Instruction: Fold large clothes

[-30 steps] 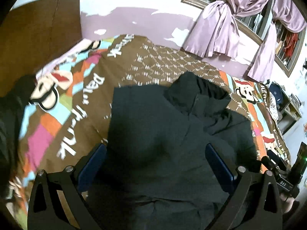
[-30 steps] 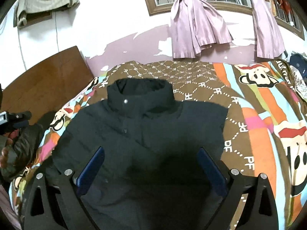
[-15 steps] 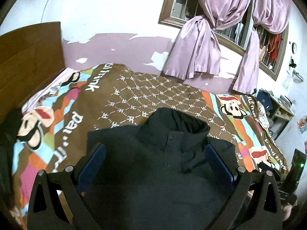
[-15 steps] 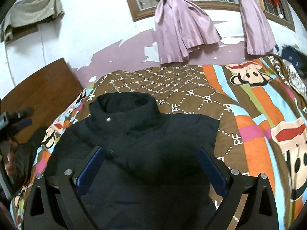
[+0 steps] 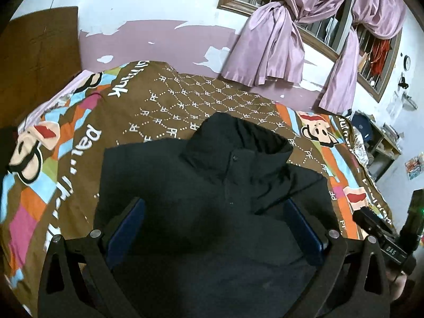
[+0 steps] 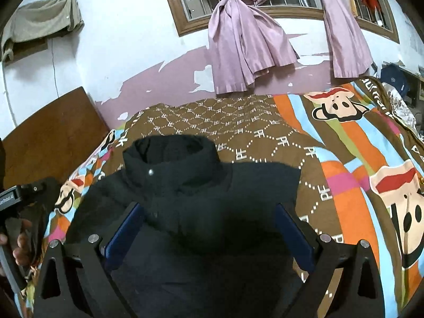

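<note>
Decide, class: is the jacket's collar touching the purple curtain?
Apart. In the right wrist view, the collar lies on the bedspread, and a broad stretch of patterned cover separates it from the curtain hanging at the wall.

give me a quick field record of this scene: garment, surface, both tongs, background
garment: black jacket lying flat, front up, collar standing toward the wall
surface: bed with cartoon-print blanket
left tongs: open, over the jacket, holding nothing
right tongs: open, over the jacket, holding nothing
background: purple curtains tied at a barred window, wooden headboard
</note>
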`<state>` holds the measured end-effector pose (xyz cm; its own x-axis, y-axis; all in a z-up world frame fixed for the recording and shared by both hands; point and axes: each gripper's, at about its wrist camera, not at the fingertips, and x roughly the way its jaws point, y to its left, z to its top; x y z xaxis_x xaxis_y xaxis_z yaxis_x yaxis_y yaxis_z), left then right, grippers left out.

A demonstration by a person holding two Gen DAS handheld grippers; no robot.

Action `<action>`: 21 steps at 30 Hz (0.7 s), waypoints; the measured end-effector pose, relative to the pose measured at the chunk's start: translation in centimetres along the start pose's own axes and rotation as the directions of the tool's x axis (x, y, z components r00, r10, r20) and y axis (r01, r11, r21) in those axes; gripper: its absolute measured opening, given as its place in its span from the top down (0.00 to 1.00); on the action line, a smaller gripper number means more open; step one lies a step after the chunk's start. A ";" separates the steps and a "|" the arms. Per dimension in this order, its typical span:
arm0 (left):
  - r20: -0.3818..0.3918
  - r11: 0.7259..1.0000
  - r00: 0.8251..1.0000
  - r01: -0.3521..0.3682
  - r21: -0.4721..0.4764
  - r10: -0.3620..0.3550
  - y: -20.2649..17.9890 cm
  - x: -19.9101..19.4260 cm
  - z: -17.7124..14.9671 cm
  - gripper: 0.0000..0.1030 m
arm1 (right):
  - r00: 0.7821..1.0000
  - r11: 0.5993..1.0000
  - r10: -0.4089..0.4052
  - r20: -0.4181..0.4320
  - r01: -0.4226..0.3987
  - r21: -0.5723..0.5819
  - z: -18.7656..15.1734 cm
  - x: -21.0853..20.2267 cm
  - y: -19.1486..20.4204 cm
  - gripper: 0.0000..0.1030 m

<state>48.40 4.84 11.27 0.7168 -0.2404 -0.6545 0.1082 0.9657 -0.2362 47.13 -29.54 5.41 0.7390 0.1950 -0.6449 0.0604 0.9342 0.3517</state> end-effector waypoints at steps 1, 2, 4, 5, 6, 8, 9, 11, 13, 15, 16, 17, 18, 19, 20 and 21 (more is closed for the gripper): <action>-0.003 1.000 1.000 -0.018 0.006 0.018 -0.2 -0.1 0.7 0.01 | 1.000 1.000 -0.002 0.002 0.002 0.016 0.3 0.1 -0.2 0.03; -0.003 0.999 0.999 -0.032 0.012 0.033 -0.4 0.0 1.4 0.01 | 1.000 0.999 -0.001 0.007 0.001 0.035 0.3 0.1 -0.4 0.03; 0.006 0.997 0.997 -0.071 0.036 0.071 -0.6 0.5 2.5 0.01 | 1.000 0.998 -0.001 0.000 0.001 0.055 0.2 0.0 -0.6 0.03; 0.012 0.995 0.995 -0.097 0.039 0.096 -0.6 0.8 2.9 0.01 | 1.000 0.998 -0.001 -0.006 0.001 0.057 0.0 -0.2 -0.6 0.03; 0.017 0.995 0.995 -0.096 0.033 0.095 -0.5 0.9 3.0 0.01 | 1.000 0.999 -0.002 -0.011 0.003 0.053 0.0 -0.5 -0.5 0.03; 0.015 0.997 0.997 -0.074 -0.001 0.074 -0.2 0.8 2.6 0.01 | 1.000 0.999 -0.012 -0.010 0.013 0.033 0.0 -1.9 0.0 0.03; 0.005 0.998 0.998 -0.063 -0.019 0.063 -0.1 0.6 2.4 0.01 | 1.000 0.999 -0.020 -0.007 0.020 0.030 0.0 -2.6 0.3 0.03; -0.013 0.998 0.999 -0.053 -0.034 0.052 -0.2 0.0 2.2 0.01 | 1.000 0.999 -0.024 -0.001 0.024 0.039 0.3 -4.9 1.1 0.03; -0.017 0.998 0.999 -0.046 -0.035 0.045 -0.9 -1.6 2.0 0.01 | 1.000 0.998 -0.017 0.008 0.016 0.065 0.8 -7.8 2.0 0.03; -0.014 0.999 0.999 -0.038 -0.030 0.037 -1.8 -3.9 2.0 0.01 | 1.000 0.996 -0.021 -0.018 0.023 0.084 1.5 -10.1 3.0 0.03; -0.011 0.999 0.999 -0.036 -0.027 0.035 -2.3 -5.2 2.0 0.01 | 0.999 0.995 -0.037 -0.035 0.041 0.091 1.8 -11.4 3.6 0.03; -0.013 0.999 0.999 -0.036 -0.024 0.036 -2.8 -6.1 2.1 0.01 | 0.998 0.994 -0.038 -0.051 0.043 0.099 2.1 -12.5 4.1 0.03; -0.015 0.999 0.999 -0.037 -0.021 0.037 -3.3 -7.4 2.2 0.01 | 0.998 0.994 -0.033 -0.062 0.039 0.106 2.4 -13.3 4.5 0.03; -0.021 0.999 0.999 -0.042 -0.015 0.042 -3.7 -8.9 2.2 0.01 | 0.997 0.992 -0.025 -0.067 0.033 0.118 2.7 -14.3 5.0 0.03; -0.030 0.999 0.998 -0.050 -0.012 0.049 -4.2 -10.5 2.2 0.01 | 0.998 0.991 -0.014 -0.066 0.022 0.133 3.0 -15.0 5.3 0.03; -0.031 0.999 0.998 -0.048 -0.010 0.048 -4.5 -11.6 2.3 0.01 | 0.998 0.989 -0.001 -0.067 0.011 0.146 3.2 -15.5 5.6 0.02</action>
<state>41.22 3.48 21.61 0.6996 -0.1967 -0.6870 0.0664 0.9751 -0.2116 38.17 -28.34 19.57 0.6925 0.2136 -0.6891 0.1655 0.8827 0.4399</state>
